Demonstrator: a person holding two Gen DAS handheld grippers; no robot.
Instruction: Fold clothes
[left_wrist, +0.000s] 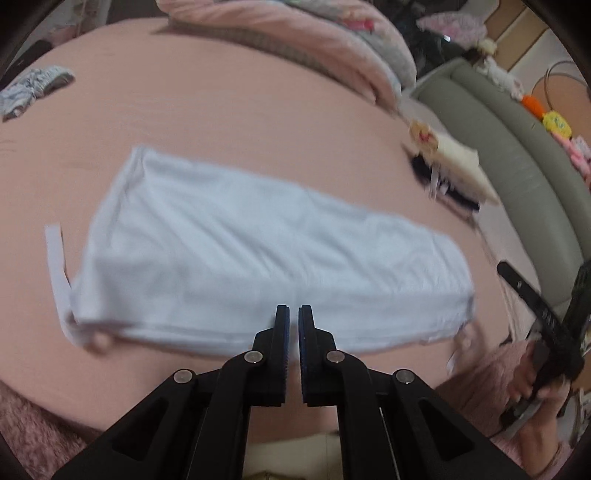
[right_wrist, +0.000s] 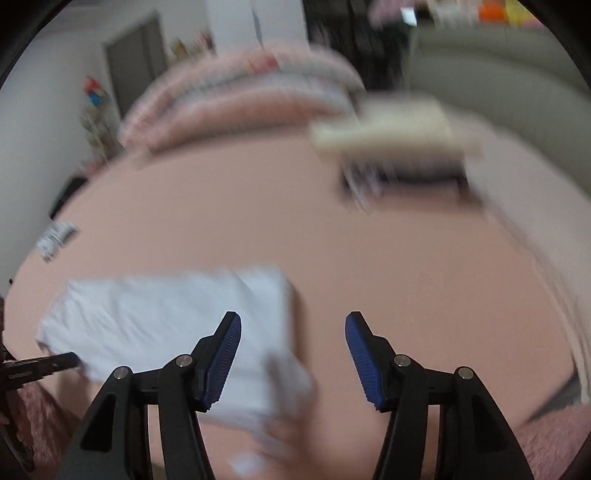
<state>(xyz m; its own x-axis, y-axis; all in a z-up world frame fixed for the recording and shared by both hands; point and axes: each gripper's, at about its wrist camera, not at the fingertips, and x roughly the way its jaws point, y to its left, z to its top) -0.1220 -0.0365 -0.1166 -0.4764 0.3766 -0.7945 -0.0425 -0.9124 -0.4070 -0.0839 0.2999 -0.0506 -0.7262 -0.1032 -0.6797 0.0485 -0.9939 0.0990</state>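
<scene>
White garment (left_wrist: 236, 254), pink sheet (left_wrist: 258, 122), blue pads (right_wrist: 225, 354), possibly cream stack (left_wrist: 458, 162).

Bare sheet (left_wrist: 258, 122) (beyond garment (left_wrist: 258, 254)).

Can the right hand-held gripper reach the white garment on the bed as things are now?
Probably yes. The right hand-held gripper is open, and the white garment lies flat on the pink bed just below its left finger, with nothing lying between them.

One white folded garment (left_wrist: 258, 254) on pink bed sheet (left_wrist: 240, 122). One small patterned garment (left_wrist: 33, 88) at far edge. One stack of folded clothes (left_wrist: 450, 166). Two grippers: left gripper (left_wrist: 293, 314), right gripper (right_wrist: 293, 325). One green sofa (left_wrist: 517, 155).
</scene>
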